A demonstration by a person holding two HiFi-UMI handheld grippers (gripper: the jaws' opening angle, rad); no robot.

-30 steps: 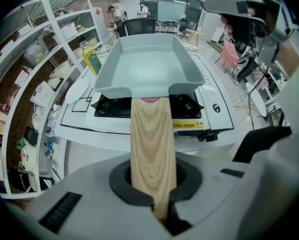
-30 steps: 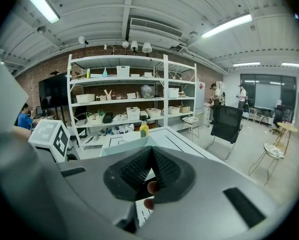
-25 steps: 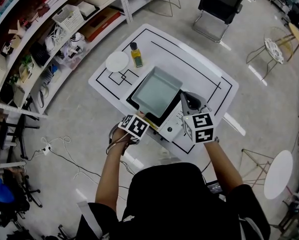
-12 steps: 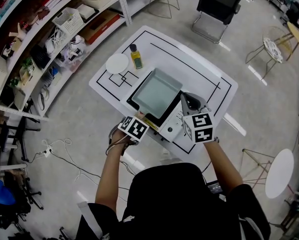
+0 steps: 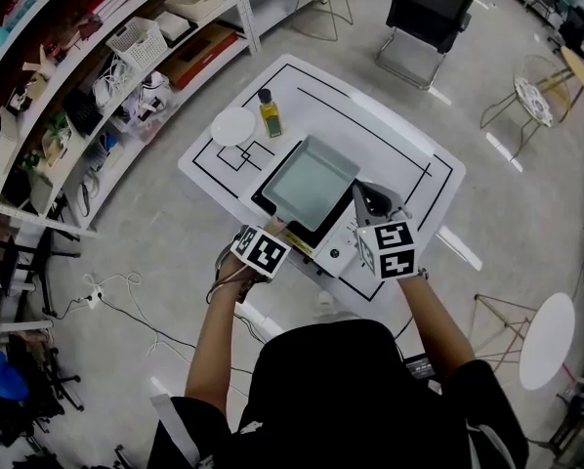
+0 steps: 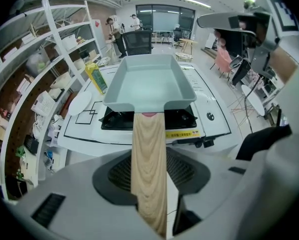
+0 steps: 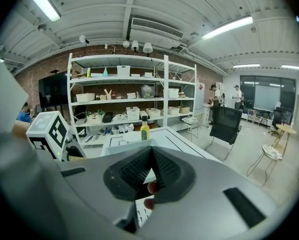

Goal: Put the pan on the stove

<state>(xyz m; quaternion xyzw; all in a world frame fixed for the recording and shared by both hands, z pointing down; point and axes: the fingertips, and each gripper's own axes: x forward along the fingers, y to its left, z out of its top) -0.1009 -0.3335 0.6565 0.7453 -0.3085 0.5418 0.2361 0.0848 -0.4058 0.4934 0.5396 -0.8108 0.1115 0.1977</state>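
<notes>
Pan sat flat on the black stove, near the front edge of the white counter. It was a grey rectangular tray type. Its wooden handle pointed back toward the person, overhanging the stove's front edge.

Left gripper: the fingers were opening. The handle lay between them, and a thin gap showed on its right side, so the grip was released rather than clenched.

Right gripper: the fingers were closed tip to tip with nothing between them. In the head view it hung over the stove's right front corner, just beside the pan and apart from it.

Also on the counter: a yellow bottle with a dark cap stood upright at the far left, with a white plate just beside it. Both were well apart from the stove. Shelving stood to the left of the counter and a black chair beyond it.
</notes>
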